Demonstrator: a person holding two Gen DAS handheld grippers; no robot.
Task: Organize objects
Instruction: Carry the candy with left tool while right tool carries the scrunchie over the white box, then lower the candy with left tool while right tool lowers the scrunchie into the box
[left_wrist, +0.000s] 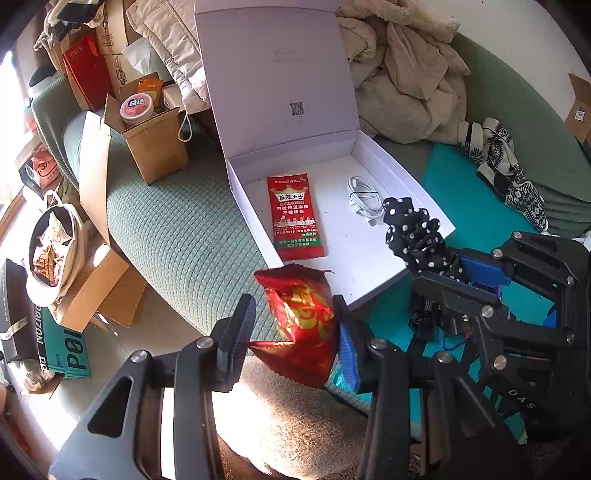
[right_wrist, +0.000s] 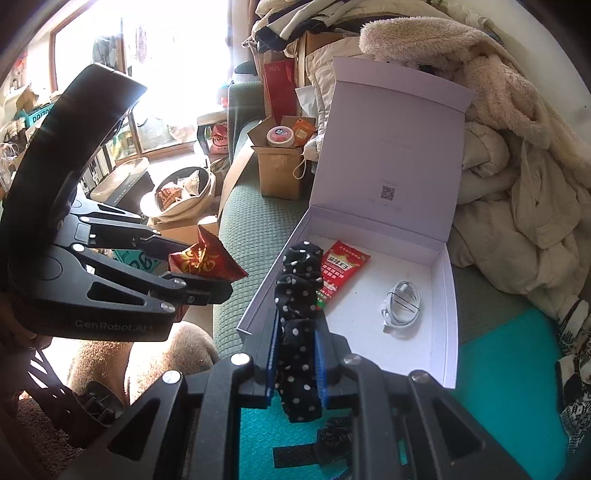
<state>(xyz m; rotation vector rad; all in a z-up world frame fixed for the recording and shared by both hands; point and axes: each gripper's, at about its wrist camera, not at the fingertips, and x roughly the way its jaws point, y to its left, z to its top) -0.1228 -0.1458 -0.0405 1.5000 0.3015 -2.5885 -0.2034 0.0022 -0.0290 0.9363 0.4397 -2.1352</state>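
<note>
An open white box (left_wrist: 417, 192) (right_wrist: 439, 280) sits on the green sofa, lid up. Inside lie a flat red snack packet (left_wrist: 293, 216) (right_wrist: 340, 269) and a coiled white cable (left_wrist: 365, 199) (right_wrist: 402, 302). My left gripper (left_wrist: 295, 328) (right_wrist: 207, 266) is shut on a crumpled red and gold snack bag (left_wrist: 303, 325) (right_wrist: 203, 260), held in the air in front of the box's near left corner. My right gripper (right_wrist: 295, 354) (left_wrist: 454, 266) is shut on a black polka-dot scrunchie (right_wrist: 299, 325) (left_wrist: 413, 232), held over the box's near edge.
A brown cardboard box (left_wrist: 155, 144) (right_wrist: 277, 170) with a pink tub stands on the sofa left of the white box. Beige coats (left_wrist: 402, 81) (right_wrist: 517, 177) pile behind it. A patterned cloth (left_wrist: 509, 173) lies on a teal mat (left_wrist: 472, 206). A bowl of snacks (left_wrist: 48, 247) sits on the floor.
</note>
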